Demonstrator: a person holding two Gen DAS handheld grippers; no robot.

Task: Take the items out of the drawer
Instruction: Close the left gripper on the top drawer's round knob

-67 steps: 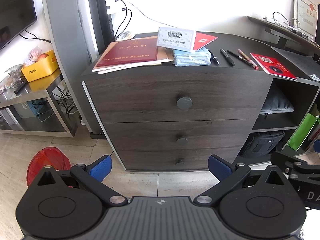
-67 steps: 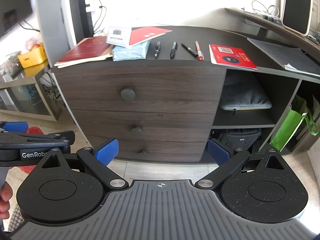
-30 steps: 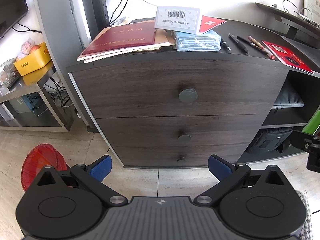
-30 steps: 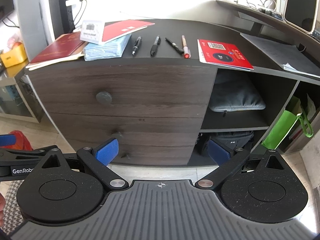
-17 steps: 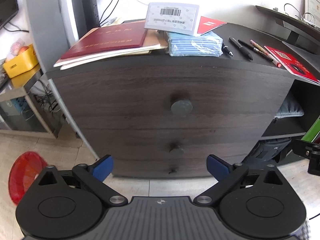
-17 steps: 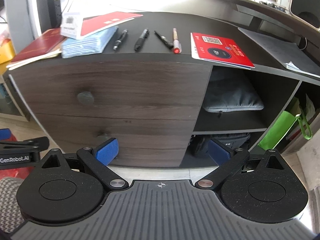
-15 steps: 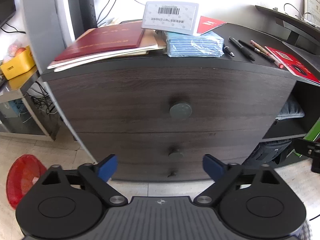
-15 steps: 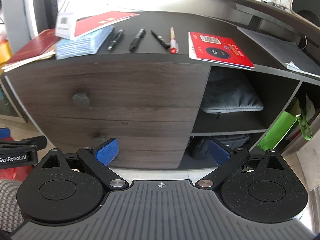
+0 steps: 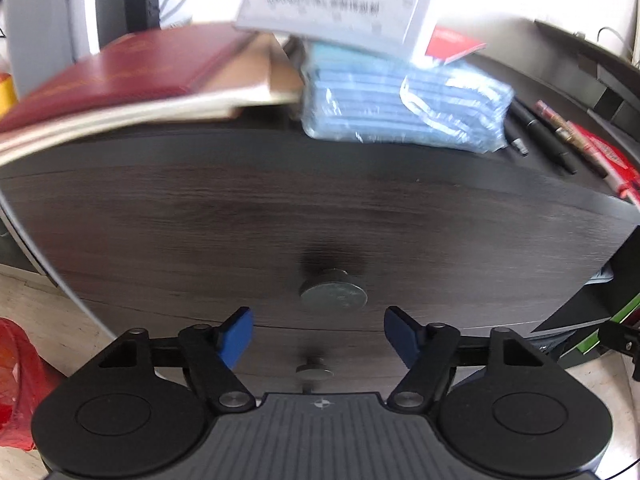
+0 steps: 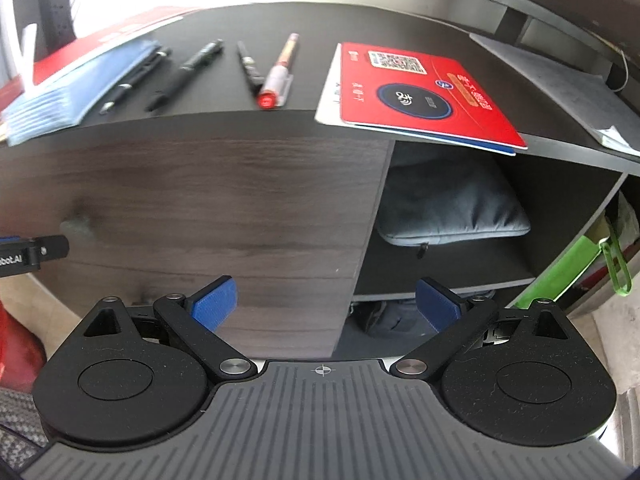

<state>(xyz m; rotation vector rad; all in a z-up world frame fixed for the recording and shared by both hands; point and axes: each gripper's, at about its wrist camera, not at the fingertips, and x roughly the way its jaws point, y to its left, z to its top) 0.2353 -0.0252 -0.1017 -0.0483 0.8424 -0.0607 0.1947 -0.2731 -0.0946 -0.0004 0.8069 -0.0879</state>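
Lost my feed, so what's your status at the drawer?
Left gripper open, closing in on top drawer knob. Right gripper open, empty. Top drawer shut. Nothing blocking.

Your left camera faces the top drawer closely; your right camera looks from further right; both share this drawer front.

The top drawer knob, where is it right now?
In the left wrist view the top drawer knob sits low at center on the closed drawer front, just ahead of the open left gripper.
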